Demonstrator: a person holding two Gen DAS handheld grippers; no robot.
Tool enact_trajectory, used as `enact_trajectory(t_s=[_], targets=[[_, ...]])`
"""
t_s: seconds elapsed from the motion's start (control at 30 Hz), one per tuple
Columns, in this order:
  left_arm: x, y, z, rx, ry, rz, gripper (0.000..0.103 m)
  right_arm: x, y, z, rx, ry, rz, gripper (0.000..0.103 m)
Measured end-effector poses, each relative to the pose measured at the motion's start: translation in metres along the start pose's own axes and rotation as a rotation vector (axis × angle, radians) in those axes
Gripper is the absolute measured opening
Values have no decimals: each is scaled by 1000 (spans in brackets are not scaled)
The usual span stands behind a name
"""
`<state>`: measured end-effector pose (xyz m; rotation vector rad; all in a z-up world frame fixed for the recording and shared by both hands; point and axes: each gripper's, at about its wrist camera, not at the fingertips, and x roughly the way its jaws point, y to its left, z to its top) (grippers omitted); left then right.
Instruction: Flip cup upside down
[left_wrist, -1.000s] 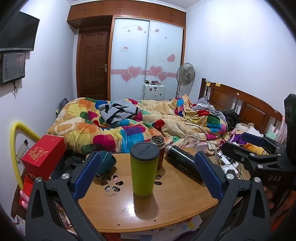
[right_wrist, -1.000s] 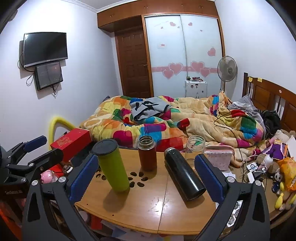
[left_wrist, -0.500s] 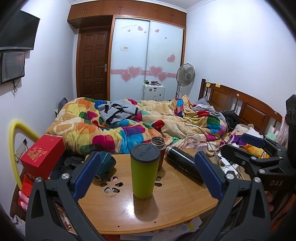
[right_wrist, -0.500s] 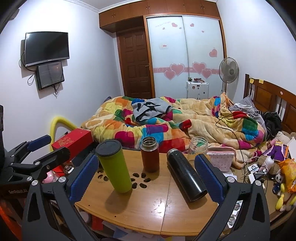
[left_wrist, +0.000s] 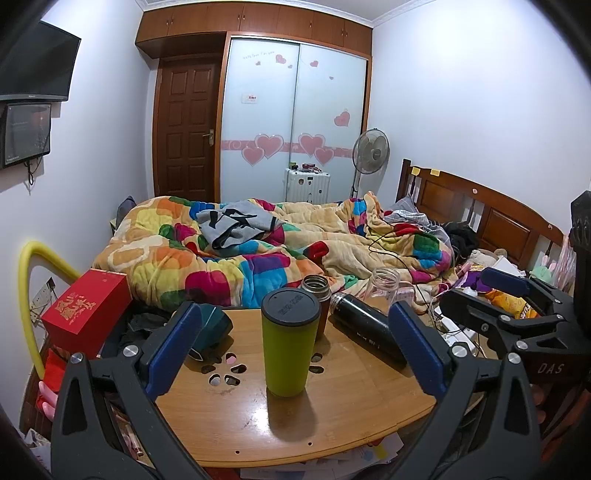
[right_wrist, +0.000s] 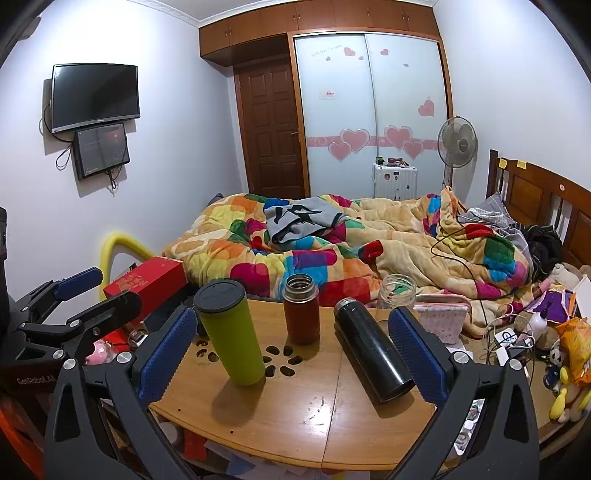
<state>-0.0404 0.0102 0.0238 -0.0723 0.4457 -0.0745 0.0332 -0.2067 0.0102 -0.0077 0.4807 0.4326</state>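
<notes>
A lime-green cup (left_wrist: 290, 343) with a black lid stands upright on the round wooden table (left_wrist: 240, 424); in the right wrist view it (right_wrist: 231, 332) stands at the left. My left gripper (left_wrist: 295, 347) is open and empty, its blue pads on either side of the cup but nearer the camera. My right gripper (right_wrist: 291, 354) is open and empty, held above the table's near edge (right_wrist: 277, 435). A brown open flask (right_wrist: 301, 314) stands upright and a black flask (right_wrist: 373, 350) lies on its side.
A clear glass jar (right_wrist: 397, 291) and a pink pouch (right_wrist: 441, 321) sit at the table's far right. A red box (left_wrist: 85, 314) and a dark teal object (left_wrist: 210, 328) are at the left. The bed with its bright quilt (left_wrist: 258, 251) lies behind.
Both grippers have drifted slightly; the view of the table has shifted a little. Nothing on the table has moved.
</notes>
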Motion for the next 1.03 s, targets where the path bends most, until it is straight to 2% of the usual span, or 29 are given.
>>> enact_trajectory(t_s=[1.03], targets=[[-5,-4,7,-1,-13,-40,103,-3,-4,5,-5,-11,-6,103]])
